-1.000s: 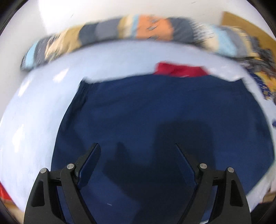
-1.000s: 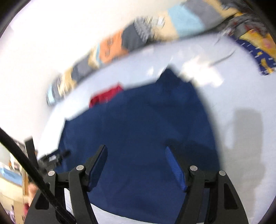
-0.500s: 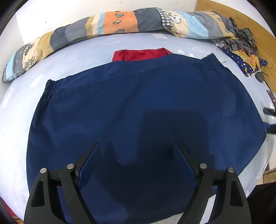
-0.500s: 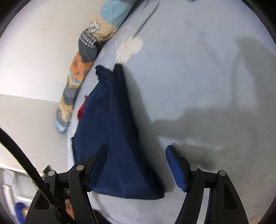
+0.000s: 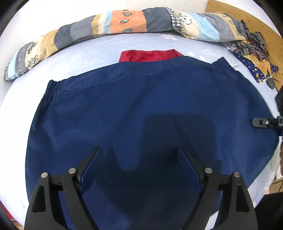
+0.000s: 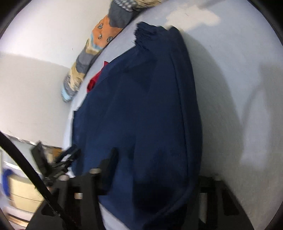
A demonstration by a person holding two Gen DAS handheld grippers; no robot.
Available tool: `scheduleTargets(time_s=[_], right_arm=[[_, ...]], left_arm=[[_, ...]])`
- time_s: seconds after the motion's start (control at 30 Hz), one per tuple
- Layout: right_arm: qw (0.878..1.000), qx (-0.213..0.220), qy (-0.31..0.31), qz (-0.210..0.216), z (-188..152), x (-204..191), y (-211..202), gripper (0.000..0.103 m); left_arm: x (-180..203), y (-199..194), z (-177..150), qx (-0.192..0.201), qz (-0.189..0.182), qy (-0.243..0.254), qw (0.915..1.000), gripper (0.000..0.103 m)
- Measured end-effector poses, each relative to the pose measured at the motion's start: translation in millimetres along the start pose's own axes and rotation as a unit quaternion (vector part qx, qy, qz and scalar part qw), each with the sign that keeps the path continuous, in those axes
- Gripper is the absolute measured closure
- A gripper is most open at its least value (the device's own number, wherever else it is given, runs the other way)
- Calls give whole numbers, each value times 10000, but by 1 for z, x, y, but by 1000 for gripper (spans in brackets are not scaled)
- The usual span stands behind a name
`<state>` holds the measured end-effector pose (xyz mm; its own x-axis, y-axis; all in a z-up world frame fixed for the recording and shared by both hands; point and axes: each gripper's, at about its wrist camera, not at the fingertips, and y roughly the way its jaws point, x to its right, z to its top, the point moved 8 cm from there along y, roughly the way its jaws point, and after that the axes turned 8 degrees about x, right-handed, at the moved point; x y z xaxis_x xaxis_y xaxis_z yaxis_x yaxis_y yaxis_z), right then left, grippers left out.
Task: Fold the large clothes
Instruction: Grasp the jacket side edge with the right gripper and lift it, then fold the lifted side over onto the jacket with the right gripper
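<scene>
A large navy garment (image 5: 141, 106) lies spread flat on the pale blue bed sheet (image 5: 84, 53), its elastic waistband along the far edge. My left gripper (image 5: 140, 155) hovers open over the garment's near part, with nothing between its fingers. In the blurred right wrist view my right gripper (image 6: 146, 159) is low at the navy garment's (image 6: 141, 106) side edge. Its jaws are closing with the folded edge between them. The cloth hides the right finger, and no pad visibly presses. A black part of the right gripper (image 5: 261, 122) shows at the garment's right edge.
A red garment (image 5: 150, 55) peeks out beyond the waistband. A rolled patchwork quilt (image 5: 123, 23) runs along the far side of the bed by the white wall. A heap of patterned clothes (image 5: 254, 53) sits at the far right, near a wooden surface (image 5: 247, 14).
My right gripper has dropped down onto the garment's side edge, and the cloth now lies between its fingers. The left gripper has sunk slightly closer to the garment and stays open.
</scene>
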<state>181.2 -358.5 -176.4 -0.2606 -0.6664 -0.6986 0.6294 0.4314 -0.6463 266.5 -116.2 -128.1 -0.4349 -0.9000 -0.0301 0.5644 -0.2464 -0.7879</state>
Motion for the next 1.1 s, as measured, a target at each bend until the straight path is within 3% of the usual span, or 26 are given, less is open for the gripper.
scheduleTargets(time_s=[0.03,0.13,0.23,0.33,0.37,0.43,0.5,0.53,0.67,0.77,0.87,1.1], right_arm=[[9999,84,38,-45,1,-5,-2,85],[9988,485,115,-11,5,-27,-19,87],[9965,772,155,287,7,-56,-37,88],[9934,946,163,630,7,-86,-48,88],[9926,978,140,711,3,-94,-53,88],[9913,1026,176,810,2,-108,-56,88],[9895,1054,233,962,1,-118,-56,88],[9890,1054,279,1004,1,-121,-55,88],[9869,1052,383,1158,-1,-136,-58,88],[9855,1080,440,1233,2,-152,-57,88],[9871,1176,240,1061,6,-180,-56,88],[9887,1357,-632,60,3,-248,-33,88]], left_arm=[[-2,1,1,41,56,-35,10000,18],[-6,11,4,47,285,-63,9996,18],[-7,32,-5,-236,551,-34,9982,16],[-5,32,0,-108,789,62,9968,18],[-6,26,4,17,902,-5,9959,28],[-10,14,13,372,1021,-99,9940,31],[-21,23,10,295,1549,77,9875,30],[-21,34,3,121,1479,78,9889,30],[-21,39,4,238,1468,109,9888,30],[-30,29,8,191,1074,-223,9938,31],[-61,-1,20,354,784,-860,9926,31],[-140,-88,35,1152,927,-1461,9782,29]])
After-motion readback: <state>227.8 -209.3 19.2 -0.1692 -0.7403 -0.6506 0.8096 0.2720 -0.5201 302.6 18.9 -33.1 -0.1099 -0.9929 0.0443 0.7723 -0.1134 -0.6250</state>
